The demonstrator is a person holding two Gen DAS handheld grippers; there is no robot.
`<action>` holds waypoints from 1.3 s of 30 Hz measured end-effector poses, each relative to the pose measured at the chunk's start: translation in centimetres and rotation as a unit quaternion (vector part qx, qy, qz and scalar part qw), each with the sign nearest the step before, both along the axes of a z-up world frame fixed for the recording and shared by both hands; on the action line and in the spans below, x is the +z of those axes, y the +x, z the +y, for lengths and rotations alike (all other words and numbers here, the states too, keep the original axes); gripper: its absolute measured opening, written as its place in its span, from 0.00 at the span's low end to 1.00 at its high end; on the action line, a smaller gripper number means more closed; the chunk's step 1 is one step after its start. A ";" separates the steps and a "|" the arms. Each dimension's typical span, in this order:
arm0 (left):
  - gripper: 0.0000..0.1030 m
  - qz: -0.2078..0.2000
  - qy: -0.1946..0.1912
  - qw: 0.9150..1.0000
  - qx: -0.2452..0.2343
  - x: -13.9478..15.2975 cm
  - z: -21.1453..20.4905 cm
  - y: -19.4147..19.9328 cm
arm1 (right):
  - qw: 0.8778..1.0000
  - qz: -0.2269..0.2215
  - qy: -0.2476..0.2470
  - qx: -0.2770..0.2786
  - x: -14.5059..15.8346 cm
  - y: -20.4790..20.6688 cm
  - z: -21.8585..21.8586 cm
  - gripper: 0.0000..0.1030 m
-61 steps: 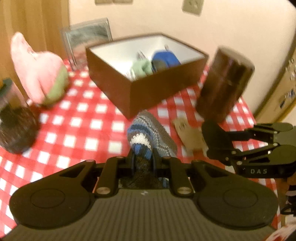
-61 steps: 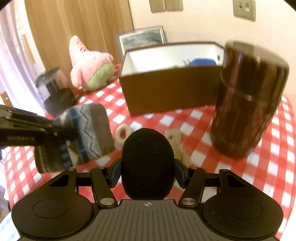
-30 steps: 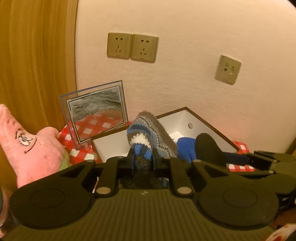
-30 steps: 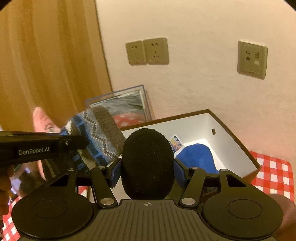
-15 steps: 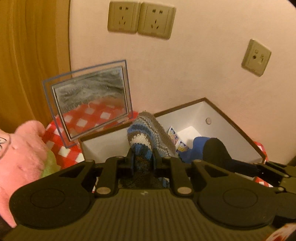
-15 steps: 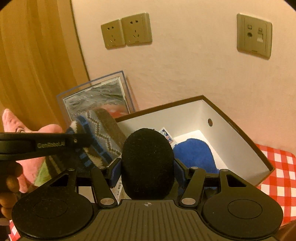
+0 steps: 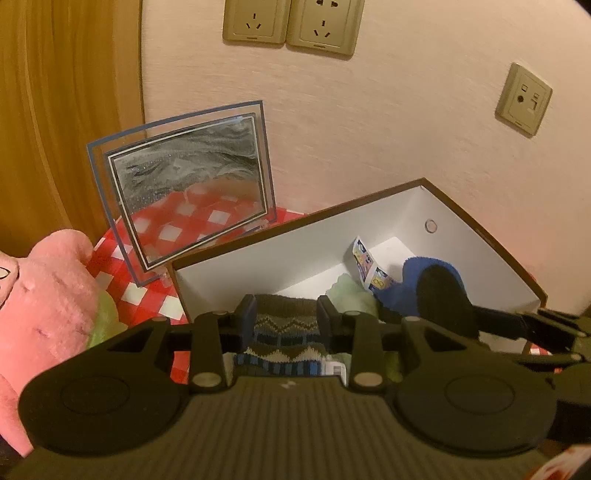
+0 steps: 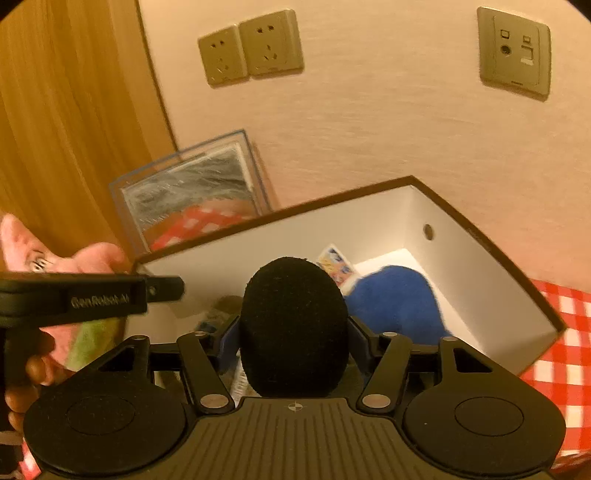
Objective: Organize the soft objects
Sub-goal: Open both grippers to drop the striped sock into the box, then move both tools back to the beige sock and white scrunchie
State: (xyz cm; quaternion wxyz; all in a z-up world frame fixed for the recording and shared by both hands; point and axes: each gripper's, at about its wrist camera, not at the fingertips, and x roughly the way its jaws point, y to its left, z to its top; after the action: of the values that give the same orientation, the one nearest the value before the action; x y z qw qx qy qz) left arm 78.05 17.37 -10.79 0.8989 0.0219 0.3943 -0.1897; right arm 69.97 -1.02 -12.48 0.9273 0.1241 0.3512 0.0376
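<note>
Left jaws: the left gripper (image 7: 285, 318) has its jaws apart over the near left part of the brown cardboard box with white inside walls (image 7: 480, 236); the grey, brown and blue zigzag-knit sock (image 7: 282, 338) lies between and below them, and I cannot tell if they touch it.
Right jaws: the right gripper (image 8: 294, 334) is clamped on a black fuzzy rounded soft object (image 8: 294, 325), held above the box's middle.
Knit sock: inside the box against its near wall; its stripes run left to right, its long axis near to far as far as shows.
Black object: upright, long axis near to far along the jaws, rounded end pointing to the far wall.
In the box: a blue fleece item (image 8: 393, 299) on the right, a pale green soft item (image 7: 349, 295) just left of it, and a colourful printed card (image 7: 367, 264) leaning at the far corner.
In the way: the black object hides part of the blue item in both views.
Around: a clear-framed grey sand picture (image 7: 188, 177) stands far left of the box; a pink star-shaped plush toy (image 7: 48, 295) sits left, on the counter's red-and-white checked cloth (image 7: 162, 236).
Wall: beige sockets (image 7: 290, 22) above.
</note>
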 end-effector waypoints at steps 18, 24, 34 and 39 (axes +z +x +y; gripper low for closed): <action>0.34 -0.018 0.000 1.000 -0.026 2.8 2.5 -5.8 | 0.999 -0.038 -0.021 0.020 2.6 -5.4 1.6 0.77; 0.34 -0.027 0.007 0.999 -0.023 3.6 4.0 -9.8 | 0.998 -0.053 -0.019 0.019 3.7 -9.9 1.6 0.77; 0.35 -0.023 0.024 0.999 -0.032 3.7 5.6 -17.3 | 0.999 -0.051 0.007 0.014 4.8 -16.9 1.1 0.77; 0.36 -0.006 0.023 0.999 -0.027 3.2 6.0 -20.3 | 0.999 -0.040 0.014 0.004 4.6 -19.6 0.7 0.77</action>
State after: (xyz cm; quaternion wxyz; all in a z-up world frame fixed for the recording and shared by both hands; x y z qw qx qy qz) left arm 57.78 23.37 -7.62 0.8948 0.0547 0.3928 -0.2048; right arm 50.36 -0.28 -7.91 0.9387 0.1342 0.3134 0.0517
